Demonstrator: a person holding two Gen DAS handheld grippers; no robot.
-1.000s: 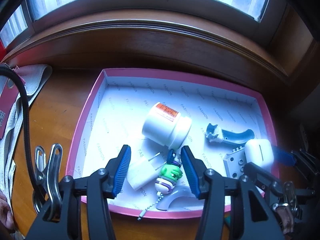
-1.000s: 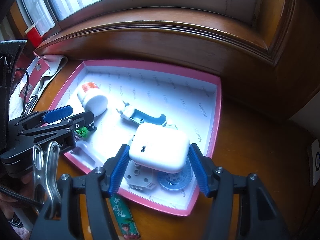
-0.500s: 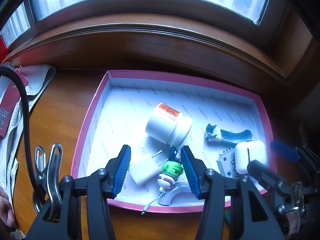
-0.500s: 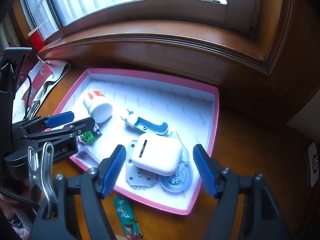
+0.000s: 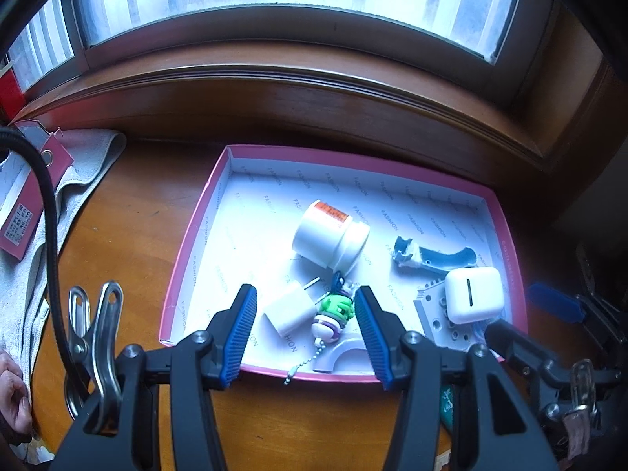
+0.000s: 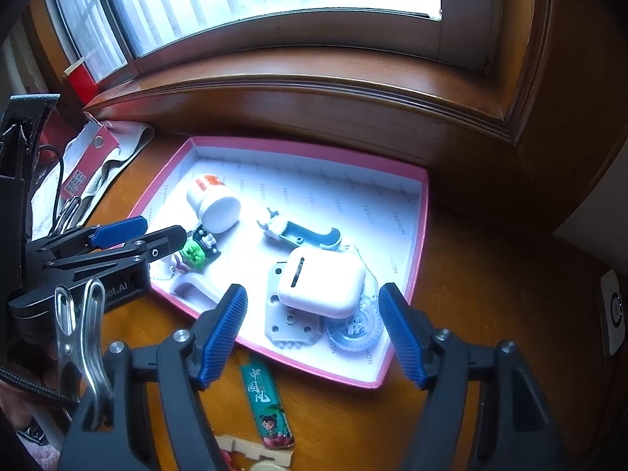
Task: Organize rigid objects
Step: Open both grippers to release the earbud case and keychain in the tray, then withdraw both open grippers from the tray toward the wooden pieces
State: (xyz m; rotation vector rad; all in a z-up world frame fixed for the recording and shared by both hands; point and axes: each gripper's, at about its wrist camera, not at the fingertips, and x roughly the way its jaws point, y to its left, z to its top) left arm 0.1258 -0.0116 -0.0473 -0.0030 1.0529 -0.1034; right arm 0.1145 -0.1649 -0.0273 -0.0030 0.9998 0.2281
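Note:
A pink-rimmed white tray (image 5: pixel 204 235) (image 6: pixel 420 235) holds a white earbud case (image 5: pixel 473 294) (image 6: pixel 320 280) lying on a grey plate (image 6: pixel 286 314), a white jar (image 5: pixel 329 233) (image 6: pixel 212 202), a blue handle piece (image 5: pixel 435 261) (image 6: pixel 306 233), a white plug (image 5: pixel 288 310) and a green toy keychain (image 5: pixel 335 310) (image 6: pixel 192 253). My left gripper (image 5: pixel 306 329) is open and empty above the tray's near edge. My right gripper (image 6: pixel 312 331) is open and empty, just short of the earbud case.
A green lighter (image 6: pixel 267 408) and a beige wooden piece (image 6: pixel 255 451) lie on the wooden table in front of the tray. A grey cloth (image 5: pixel 78 180) with red tags lies at the left. A wooden window sill (image 5: pixel 314 90) rises behind the tray.
My right gripper has let go of the earbud case, which now lies in the tray, and has opened and drawn back. My left gripper has drawn back a little.

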